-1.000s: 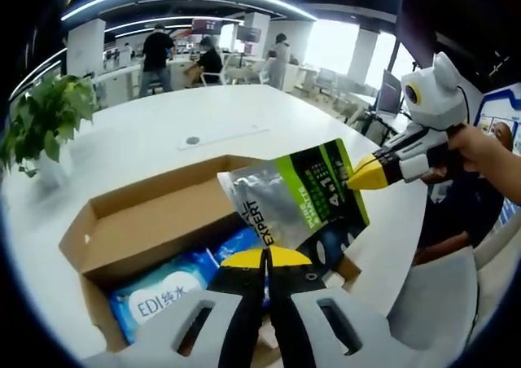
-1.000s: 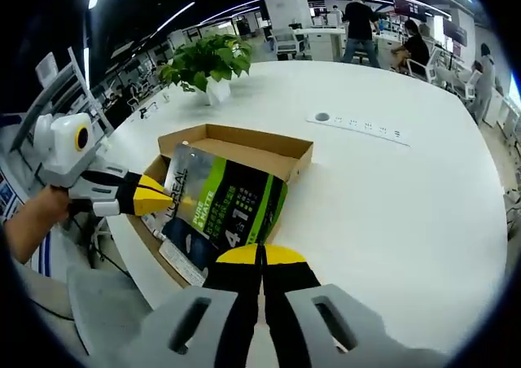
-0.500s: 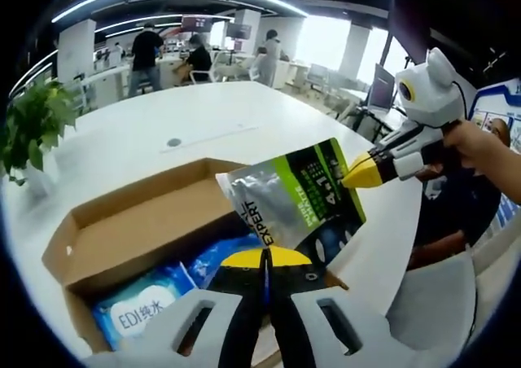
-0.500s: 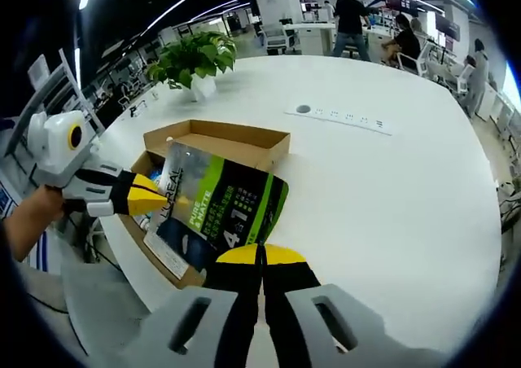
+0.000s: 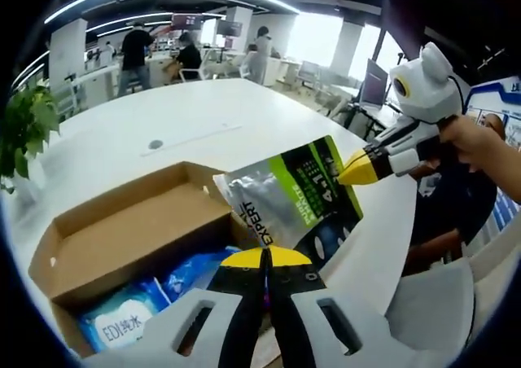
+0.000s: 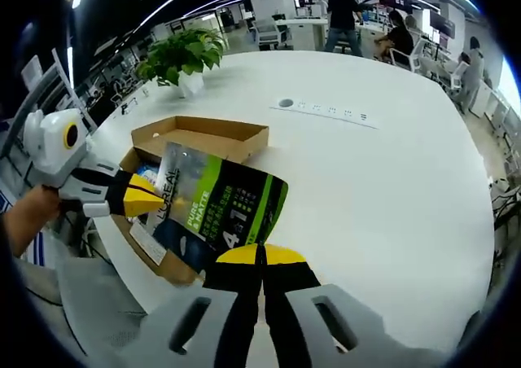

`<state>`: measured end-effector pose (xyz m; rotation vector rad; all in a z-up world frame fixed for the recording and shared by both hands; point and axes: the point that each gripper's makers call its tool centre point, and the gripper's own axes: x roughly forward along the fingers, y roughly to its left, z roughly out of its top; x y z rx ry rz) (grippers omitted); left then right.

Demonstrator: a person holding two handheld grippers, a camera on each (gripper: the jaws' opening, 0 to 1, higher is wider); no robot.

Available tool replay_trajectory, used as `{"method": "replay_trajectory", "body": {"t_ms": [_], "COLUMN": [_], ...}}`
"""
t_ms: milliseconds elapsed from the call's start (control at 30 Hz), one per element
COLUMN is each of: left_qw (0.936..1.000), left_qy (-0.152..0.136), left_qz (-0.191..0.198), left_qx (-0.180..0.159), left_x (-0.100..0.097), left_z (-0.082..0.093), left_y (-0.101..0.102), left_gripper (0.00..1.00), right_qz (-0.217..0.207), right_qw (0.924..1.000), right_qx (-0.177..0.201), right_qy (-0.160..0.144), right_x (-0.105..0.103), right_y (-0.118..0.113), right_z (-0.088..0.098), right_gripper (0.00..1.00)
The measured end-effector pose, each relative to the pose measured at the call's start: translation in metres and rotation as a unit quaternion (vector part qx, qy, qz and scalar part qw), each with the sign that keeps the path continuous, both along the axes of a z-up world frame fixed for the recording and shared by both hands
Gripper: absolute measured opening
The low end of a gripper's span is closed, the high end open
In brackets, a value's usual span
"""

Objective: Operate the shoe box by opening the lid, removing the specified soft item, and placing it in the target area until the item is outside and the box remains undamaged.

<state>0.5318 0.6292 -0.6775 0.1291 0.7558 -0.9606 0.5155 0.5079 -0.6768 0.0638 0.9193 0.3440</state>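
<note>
Both the left hand-held gripper [image 5: 264, 258] and right hand-held gripper [image 6: 262, 254] pinched the pouch [image 6: 213, 209], suspended above the open shoe box [image 6: 203, 133] on the white counter [image 6: 366, 181]; wipes pack [image 5: 122, 323] lay inside.

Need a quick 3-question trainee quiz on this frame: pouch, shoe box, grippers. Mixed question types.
1. True or false: the green and silver pouch lies flat inside the shoe box.
2. Which grippers are shut on the pouch? A) left gripper alone B) right gripper alone C) both
3. Fill in: the blue wipes pack lies inside the ____.

Key: 1 false, it is held up above the box; 2 C; 3 shoe box.
</note>
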Motion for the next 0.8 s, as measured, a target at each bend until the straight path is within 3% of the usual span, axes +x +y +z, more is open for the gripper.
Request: {"method": "replay_trajectory", "body": {"t_ms": [500, 800], "left_qw": [0.9998, 0.9991], "left_qy": [0.018, 0.021], "left_qz": [-0.012, -0.035], "left_qx": [-0.003, 0.011], "left_x": [0.0, 0.001], "left_z": [-0.008, -0.013], "left_y": [-0.028, -0.047], "left_gripper": [0.0, 0.0], "right_qz": [-0.017, -0.028], "right_qw": [0.9997, 0.9992], "right_qx": [-0.005, -0.011], "right_qy": [0.016, 0.028], "right_x": [0.0, 0.001], "right_y": [-0.029, -0.047], "right_z": [-0.01, -0.019], "right_gripper": [0.0, 0.0]}}
